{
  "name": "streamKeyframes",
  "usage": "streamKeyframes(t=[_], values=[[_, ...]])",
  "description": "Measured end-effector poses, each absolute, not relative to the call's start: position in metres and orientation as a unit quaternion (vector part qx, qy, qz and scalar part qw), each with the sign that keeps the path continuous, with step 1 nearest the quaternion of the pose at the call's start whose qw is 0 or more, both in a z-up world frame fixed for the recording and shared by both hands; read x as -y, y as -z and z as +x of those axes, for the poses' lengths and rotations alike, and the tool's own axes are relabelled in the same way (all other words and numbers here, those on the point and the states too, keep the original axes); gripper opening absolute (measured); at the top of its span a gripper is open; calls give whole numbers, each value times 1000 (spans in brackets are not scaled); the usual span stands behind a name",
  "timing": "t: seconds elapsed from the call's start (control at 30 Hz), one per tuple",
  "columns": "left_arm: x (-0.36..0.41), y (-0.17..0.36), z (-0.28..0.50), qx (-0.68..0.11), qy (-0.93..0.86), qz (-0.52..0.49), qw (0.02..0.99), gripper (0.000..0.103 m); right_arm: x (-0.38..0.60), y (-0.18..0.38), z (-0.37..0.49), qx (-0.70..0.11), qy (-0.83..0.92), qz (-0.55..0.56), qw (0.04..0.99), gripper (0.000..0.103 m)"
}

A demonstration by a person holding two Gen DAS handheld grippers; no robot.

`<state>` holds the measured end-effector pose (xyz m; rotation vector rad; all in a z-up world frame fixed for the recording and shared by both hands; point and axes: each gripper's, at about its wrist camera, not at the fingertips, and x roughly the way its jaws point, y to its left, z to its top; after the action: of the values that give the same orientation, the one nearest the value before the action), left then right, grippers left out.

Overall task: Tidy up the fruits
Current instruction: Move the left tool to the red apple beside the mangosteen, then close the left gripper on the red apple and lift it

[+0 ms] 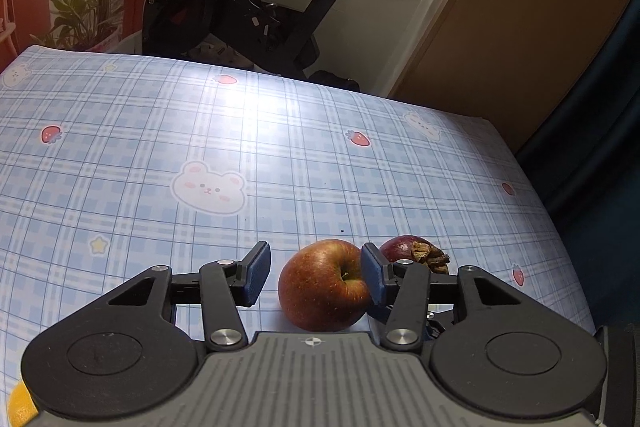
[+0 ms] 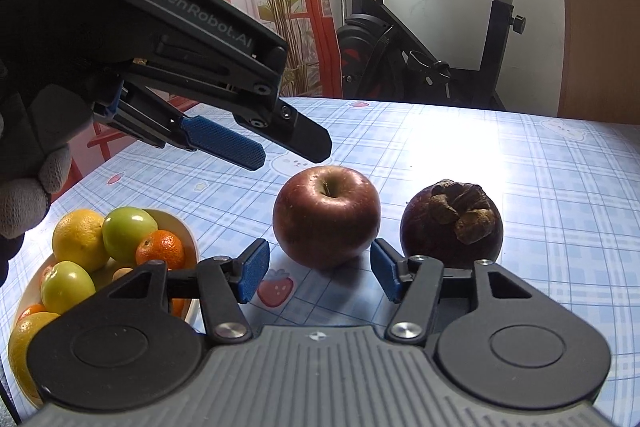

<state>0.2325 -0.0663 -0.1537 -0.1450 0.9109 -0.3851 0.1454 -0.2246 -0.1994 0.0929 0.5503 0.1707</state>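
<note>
Apple (image 1: 322,287): red one, sits on the checked tablecloth (image 1: 160,131), and it's my landmark for everything below.

Left wrist view, left gripper (image 1: 316,277): jaws part open around the apple. The right-hand pad looks like it's touching or almost touching the apple's side; the left-hand pad stands clear with a gap. Not gripping anything.

Left wrist view, mangosteen (image 1: 400,250): just beyond the apple on its right, half hidden behind the right-hand finger.

Right wrist view, right gripper (image 2: 316,273): jaws part open, nothing between the pads. The apple (image 2: 326,215) sits just past the fingertips, pretty much centred.

Right wrist view, left gripper (image 2: 294,151): hangs above the apple to its upper left, blue pad showing, tips near the fruit's top, held by a gloved hand (image 2: 24,203).

Right wrist view, neighbours: mangosteen (image 2: 452,223) just right of the apple, small gap between them. Bowl (image 2: 188,231) left of the apple, already loaded with an orange, lemons and green fruits.

Risk, crowding: both tools are aimed at the same apple, so I'd guess they could knock fingers.

Risk, rolling: a one-sided nudge from that near pad could roll the apple into the mangosteen.

Risk, bowl: it's piled high, so another fruit dropped in might tumble off.
</note>
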Motion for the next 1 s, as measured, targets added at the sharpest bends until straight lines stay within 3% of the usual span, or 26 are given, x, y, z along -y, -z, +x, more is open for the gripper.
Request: streamKeyframes(t=[0.53,0.6,0.77,1.0], values=[[54,172,249,-459,174,-101,865,52,217,202,163,-269,-83,39,959,62],[53,172,250,-461,179,-105,863,51,216,203,167,-270,-83,38,958,63],[51,174,252,-464,194,-123,856,36,216,203,169,-267,-82,33,960,63],[53,170,244,-465,205,-98,856,36,218,204,162,-263,-93,36,960,62]])
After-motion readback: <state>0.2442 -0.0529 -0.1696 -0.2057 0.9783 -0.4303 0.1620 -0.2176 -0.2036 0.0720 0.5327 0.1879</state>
